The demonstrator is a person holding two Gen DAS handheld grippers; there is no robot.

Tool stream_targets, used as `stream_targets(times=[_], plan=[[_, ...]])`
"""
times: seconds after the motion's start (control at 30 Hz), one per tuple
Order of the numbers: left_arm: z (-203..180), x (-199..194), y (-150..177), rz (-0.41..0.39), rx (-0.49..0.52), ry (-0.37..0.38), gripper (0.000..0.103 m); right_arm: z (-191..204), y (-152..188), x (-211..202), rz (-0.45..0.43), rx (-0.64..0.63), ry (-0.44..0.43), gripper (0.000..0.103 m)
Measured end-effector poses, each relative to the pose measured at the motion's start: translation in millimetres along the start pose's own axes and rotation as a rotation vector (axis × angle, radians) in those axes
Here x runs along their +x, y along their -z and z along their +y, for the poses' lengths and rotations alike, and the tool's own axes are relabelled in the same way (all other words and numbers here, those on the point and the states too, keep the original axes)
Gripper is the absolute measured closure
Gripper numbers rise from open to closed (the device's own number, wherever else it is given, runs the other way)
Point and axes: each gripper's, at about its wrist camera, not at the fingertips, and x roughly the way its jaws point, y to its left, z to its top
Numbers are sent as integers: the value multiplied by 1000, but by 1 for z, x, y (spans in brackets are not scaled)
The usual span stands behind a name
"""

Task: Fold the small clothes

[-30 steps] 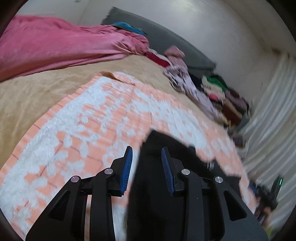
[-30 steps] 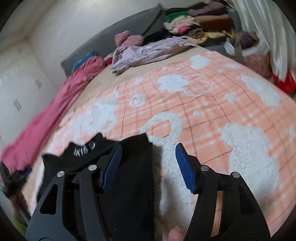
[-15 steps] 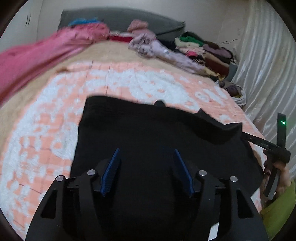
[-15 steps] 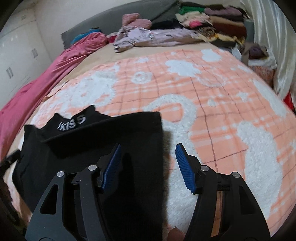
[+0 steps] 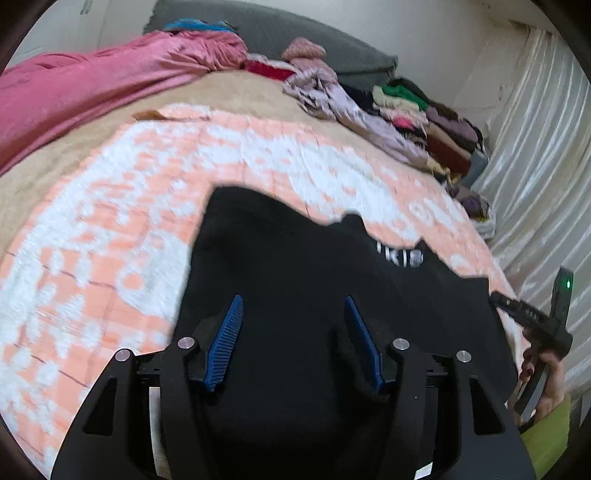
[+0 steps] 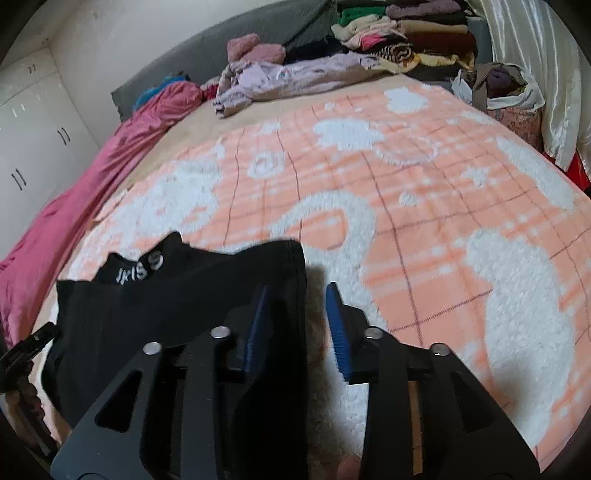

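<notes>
A small black garment (image 5: 314, 266) with white lettering on its collar lies flat on the orange and white blanket (image 5: 110, 229). My left gripper (image 5: 295, 339) is open and hovers over the garment's near part. In the right wrist view the garment (image 6: 177, 295) lies at the lower left. My right gripper (image 6: 297, 325) has its jaws partly closed around the garment's right edge, with a gap still between them. The right gripper (image 5: 532, 317) also shows in the left wrist view, at the garment's right side.
A pink sheet (image 5: 92, 85) lies along the bed's far left. A lilac garment (image 6: 295, 77) and a stack of folded clothes (image 6: 406, 33) sit by the grey headboard. A bag of clothes (image 6: 506, 88) and pale curtains (image 5: 546, 166) are at the right.
My right gripper's jaws have narrowed around the garment's right edge. The left gripper has swung over the spread garment and stays open.
</notes>
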Motion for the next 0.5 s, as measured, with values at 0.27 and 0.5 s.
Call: stream_targets(times=[0.27,0.5], plan=[[24,8,-34,-3,-25,-76,45,1,-5,7,6,8,-23,69],[25,36,-55,23,60,-132,45,3,-5,9,8,6,-33,69]])
